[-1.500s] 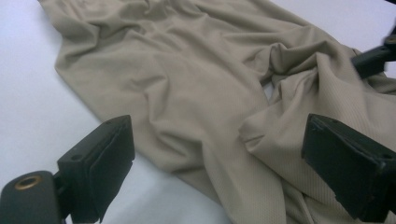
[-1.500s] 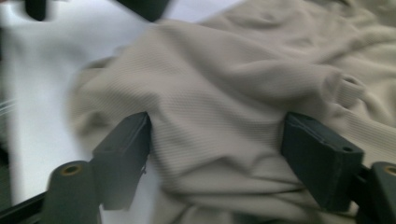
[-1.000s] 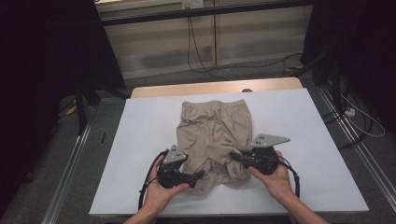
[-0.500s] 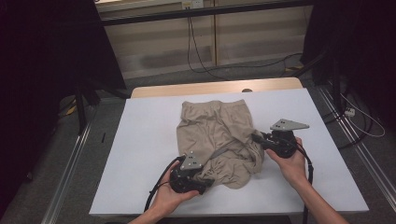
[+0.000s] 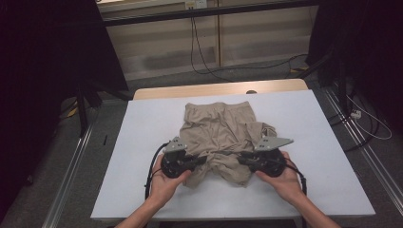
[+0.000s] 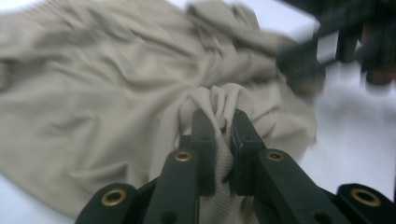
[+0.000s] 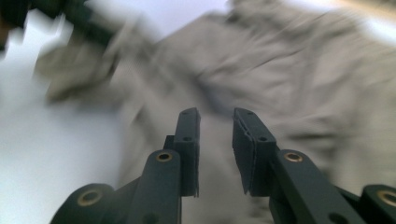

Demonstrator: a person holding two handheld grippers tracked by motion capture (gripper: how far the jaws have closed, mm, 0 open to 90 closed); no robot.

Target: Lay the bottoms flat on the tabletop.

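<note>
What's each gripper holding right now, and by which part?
Left gripper has just closed on a bunched fold of the beige garment, near its front-left edge. Right gripper holds nothing: jaws apart over the cloth.

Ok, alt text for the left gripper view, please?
The left tool is shut on a bunched fold of a crumpled beige garment, its two black jaws pinching the fabric. The garment lies on a white table; the other tool is blurred at upper right.
</note>
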